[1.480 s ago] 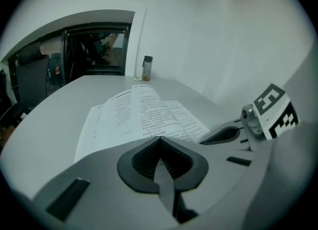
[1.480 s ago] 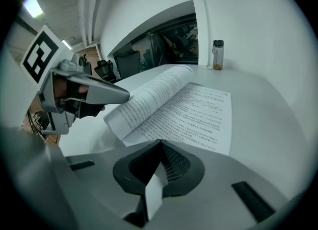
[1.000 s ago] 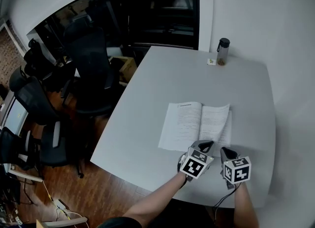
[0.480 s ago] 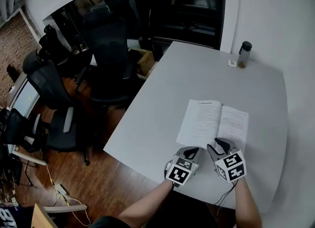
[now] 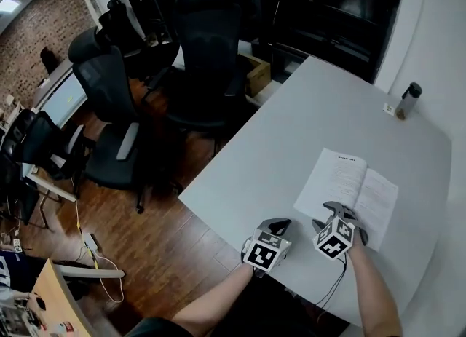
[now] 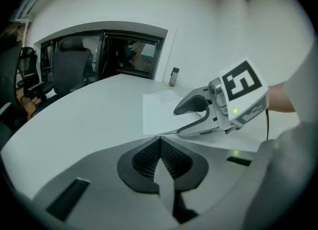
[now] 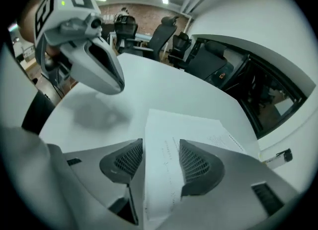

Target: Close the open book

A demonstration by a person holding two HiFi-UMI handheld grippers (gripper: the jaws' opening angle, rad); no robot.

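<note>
Book [image 5: 348,190]: open, pages up, flat on the counter; lines of print on both pages; too small to read
Counter [image 5: 291,153]: pale grey, bearing the book toward its near right part
Right gripper [image 5: 342,212]: at the book's near edge, over the left page; jaws apart, one pad on each side of a strip of printed page [image 7: 164,174]; whether the pads touch the paper cannot be told
Left gripper [image 5: 277,225]: left of the book's near left corner, close beside it but off the paper; jaws together, pads meeting, nothing between them; its tip points toward the book's near edge
Marker cubes: one on each gripper, on the side nearer the person than the book
Bottle [image 5: 410,100]: upright, dark cap; well beyond the book's far edge, by the wall
Office chairs [image 5: 207,59]: dark; far left of the book, off the counter, on wooden floor
</note>
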